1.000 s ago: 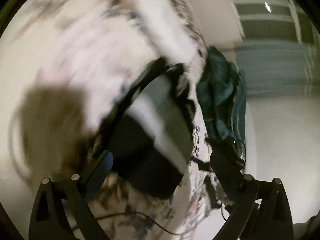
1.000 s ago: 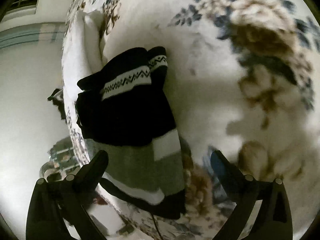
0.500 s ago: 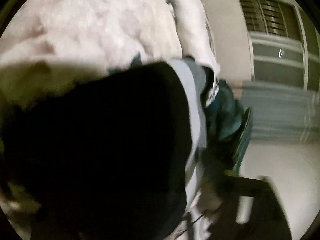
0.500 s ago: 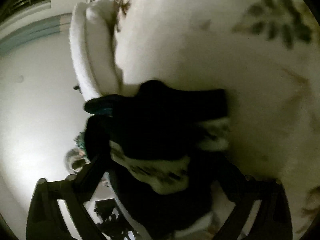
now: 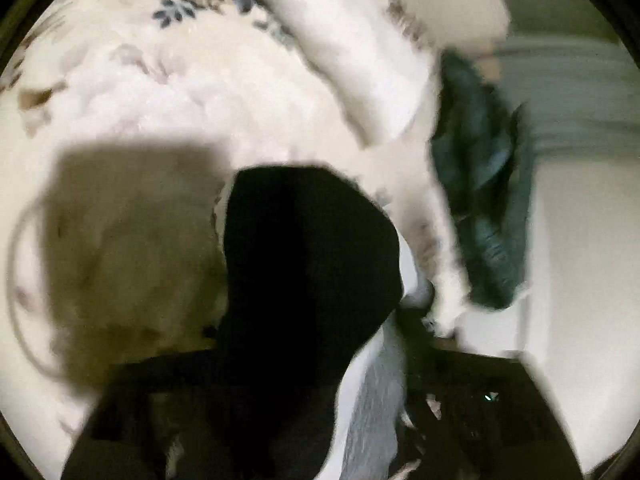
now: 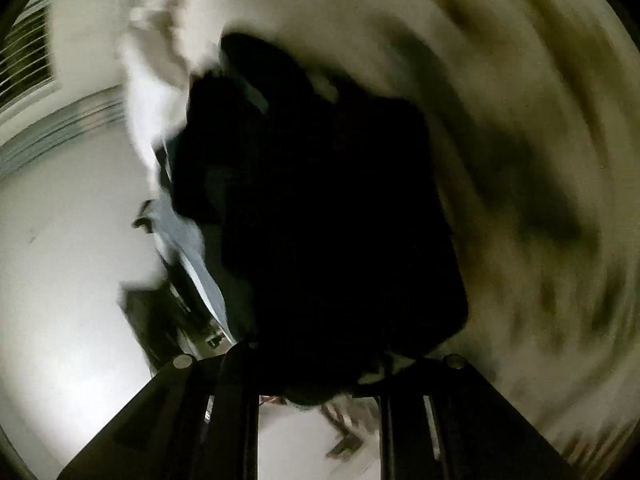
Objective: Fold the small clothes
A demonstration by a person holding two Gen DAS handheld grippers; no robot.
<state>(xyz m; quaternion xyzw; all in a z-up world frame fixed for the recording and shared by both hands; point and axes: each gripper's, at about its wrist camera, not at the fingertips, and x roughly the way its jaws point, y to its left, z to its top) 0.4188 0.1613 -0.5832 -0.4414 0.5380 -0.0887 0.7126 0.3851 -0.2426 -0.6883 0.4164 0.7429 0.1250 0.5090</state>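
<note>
Item: dark garment (image 5: 312, 240), black with a grey and white band along its right side, lying on a bed under a white floral blanket (image 5: 200, 80) and close to the bed's edge. Left wrist view, blurred: the garment is seen as a rounded black mass in the lower middle, its near end running between the fingers of the left hand-held gripper (image 5: 312, 380). The jaws of this gripper are opening and are set wide; no pressing of the pads on the cloth can be made out. A broad shadow (image 5: 120, 240) is cast on the blanket to the left of the garment. A thick white fold (image 5: 360, 60) of bedding is laid diagonally above it. A teal cloth (image 5: 480, 200) is hung over the bed's edge to the right, apart from the garment, with pale floor (image 5: 580, 240) beyond. Right wrist view, heavily blurred: the same garment fills the centre as a black bulk, raised in front of the blanket. Its lower end is bunched between the fingers of the right hand-held gripper (image 6: 320, 360), whose jaws are closing and are already drawn narrow around the cloth. Floor is shown through the gap beneath the bunch. A slatted window (image 6: 24, 60) is noted at the upper left.
</note>
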